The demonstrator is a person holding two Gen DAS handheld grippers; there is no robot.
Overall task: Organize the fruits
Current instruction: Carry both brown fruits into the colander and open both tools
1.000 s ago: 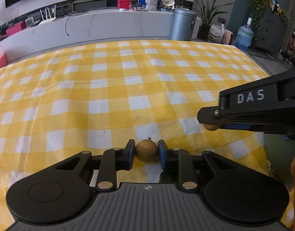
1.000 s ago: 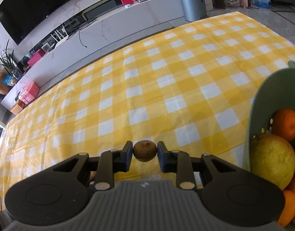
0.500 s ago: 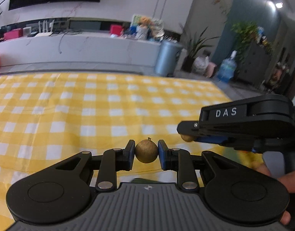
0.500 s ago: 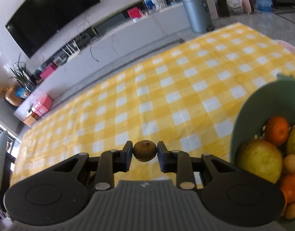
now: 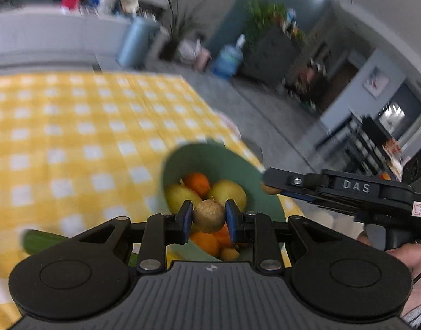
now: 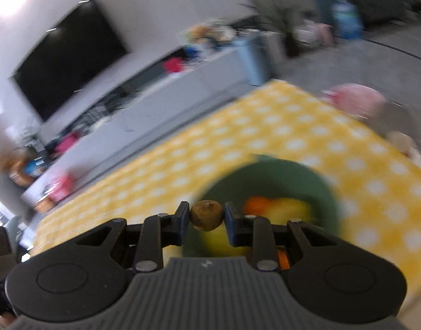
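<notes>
My left gripper (image 5: 209, 217) is shut on a small round tan-brown fruit (image 5: 209, 215) and holds it above the near side of a green bowl (image 5: 218, 156). The bowl holds oranges (image 5: 197, 183) and yellow fruits (image 5: 229, 191). My right gripper (image 6: 207, 216) is shut on a similar small brown fruit (image 6: 206, 214) over the left rim of the same bowl (image 6: 279, 174). The right gripper also shows in the left wrist view (image 5: 269, 188), over the bowl's right rim, with its fruit (image 5: 268, 189). Both views are blurred.
The bowl stands on a yellow-and-white checked tablecloth (image 5: 73, 137), near the table's right edge. A green cucumber-like vegetable (image 5: 42, 240) lies at the lower left of the left wrist view. A pink object (image 6: 358, 99) sits past the far table corner.
Both grippers have risen and swung right, still holding their fruits. The green bowl, at the right edge before, now lies under both grippers.
</notes>
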